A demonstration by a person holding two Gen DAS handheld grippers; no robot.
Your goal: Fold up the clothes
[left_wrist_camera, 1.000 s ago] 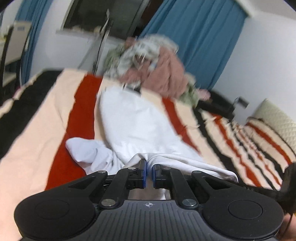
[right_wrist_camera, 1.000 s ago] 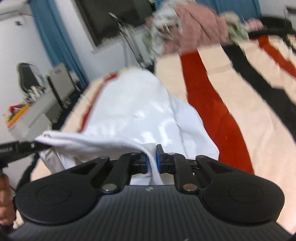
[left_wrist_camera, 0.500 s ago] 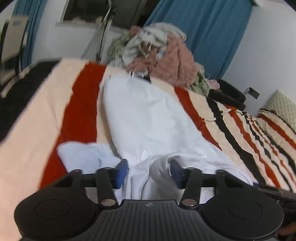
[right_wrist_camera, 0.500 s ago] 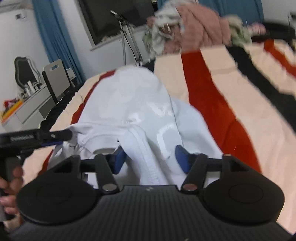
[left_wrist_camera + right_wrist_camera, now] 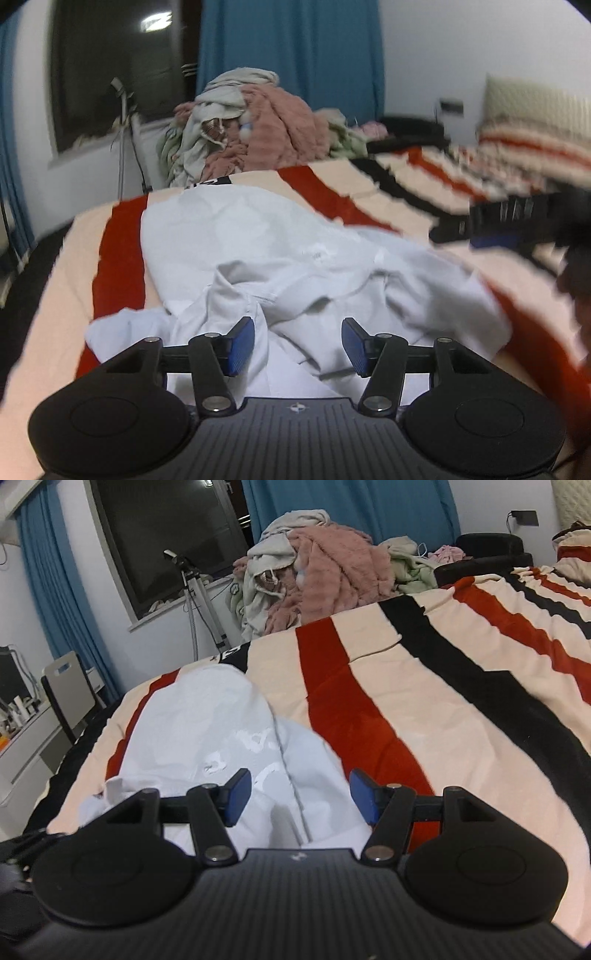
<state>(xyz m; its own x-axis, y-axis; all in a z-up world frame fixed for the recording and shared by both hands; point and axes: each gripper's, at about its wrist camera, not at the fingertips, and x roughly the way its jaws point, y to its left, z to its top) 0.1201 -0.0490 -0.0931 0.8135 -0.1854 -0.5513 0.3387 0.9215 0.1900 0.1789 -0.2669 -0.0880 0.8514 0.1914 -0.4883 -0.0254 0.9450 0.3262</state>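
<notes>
White garment lying lengthwise on the striped bed, its far end near the bed's far edge below the heap of unfolded laundry, its near end bunched in loose folds at the near edge. Left claw and right claw each stand wide open with blue pads spread and nothing held; cloth lies beneath and between the pads of both, but neither grips it. In the left wrist view the right claw appears only as a dark blur towards the bed's right side. Judged risks: the near end is a rumpled mound with a sleeve-like flap spilling to the left, so a claw closing here would probably catch several layers at once or only a single wrinkle, and the fold would then come out skewed or drag the whole garment towards the near edge. A seam runs between the right claw's pads; pinching beside rather than on the true hem would leave the two grasp points uneven, so that one side would lift before the other. The smooth fabric may also slip from the pads if gripped shallowly. The laundry heap touches or nearly touches the garment's far end, which cannot be told for certain; a forward fold could snag there.
</notes>
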